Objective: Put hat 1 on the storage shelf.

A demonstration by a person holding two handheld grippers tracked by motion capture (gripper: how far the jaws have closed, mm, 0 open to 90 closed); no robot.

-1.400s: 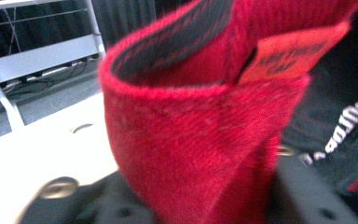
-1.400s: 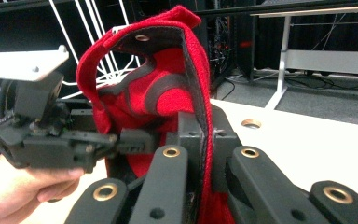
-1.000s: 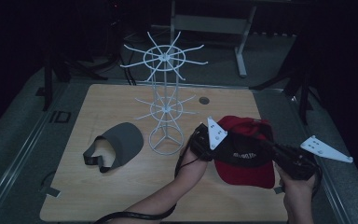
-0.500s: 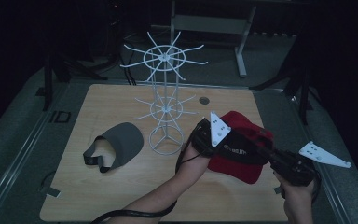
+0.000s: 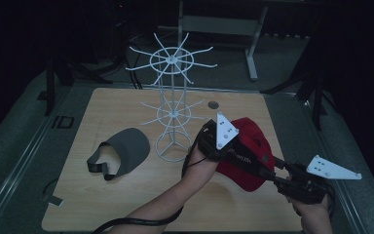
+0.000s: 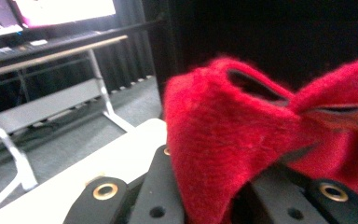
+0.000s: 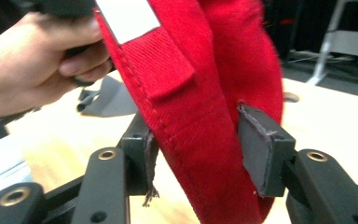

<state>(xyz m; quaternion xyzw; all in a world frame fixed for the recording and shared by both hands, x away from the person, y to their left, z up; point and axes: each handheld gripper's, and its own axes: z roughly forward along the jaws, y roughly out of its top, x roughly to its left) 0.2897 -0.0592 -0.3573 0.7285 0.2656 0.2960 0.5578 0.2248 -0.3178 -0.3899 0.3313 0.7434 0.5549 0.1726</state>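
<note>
Red cap (image 5: 247, 156) lifted off table between both grippers.
Left gripper (image 5: 213, 142) clamped on cap fabric; right gripper (image 7: 200, 154) jaws just opening, cap brim loose between pads.

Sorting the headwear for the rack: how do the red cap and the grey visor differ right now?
The red fabric cap is lifted off the wooden table, gripped by the left tool, with the right tool's jaws, which have just been opening, loosely either side of its band; the grey visor lies flat and untouched. The cap has a full crown; the visor is open-topped. Neither hangs on the white wire rack.
</note>
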